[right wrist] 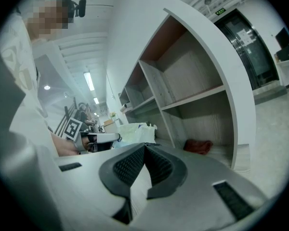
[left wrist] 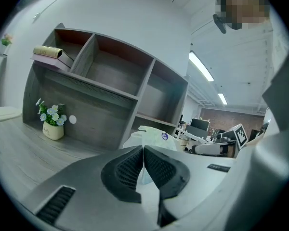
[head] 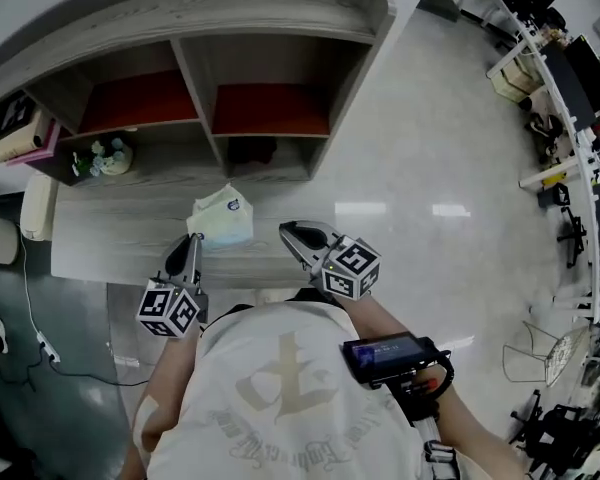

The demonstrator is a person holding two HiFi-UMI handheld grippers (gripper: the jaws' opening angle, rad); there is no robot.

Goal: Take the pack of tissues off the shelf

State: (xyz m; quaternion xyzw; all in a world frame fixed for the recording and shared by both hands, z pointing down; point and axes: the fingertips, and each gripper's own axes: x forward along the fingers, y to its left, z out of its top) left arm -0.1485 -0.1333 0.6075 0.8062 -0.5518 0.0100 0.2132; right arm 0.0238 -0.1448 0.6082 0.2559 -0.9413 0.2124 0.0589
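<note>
The pack of tissues, pale blue-white in a crinkled wrapper, lies on the grey wooden ledge in front of the shelf unit, between my two grippers. My left gripper sits just left of it, jaws shut and empty. My right gripper hovers just right of it, also shut with nothing held. In the left gripper view the pack shows just beyond the closed jaws of the left gripper. In the right gripper view the pack lies beyond the closed right gripper, to its left.
The shelf unit has open compartments with red back panels. A small pot of flowers stands on the ledge at the left, books lie on an upper left shelf. A dark red cloth rests in a lower compartment. Office desks stand far right.
</note>
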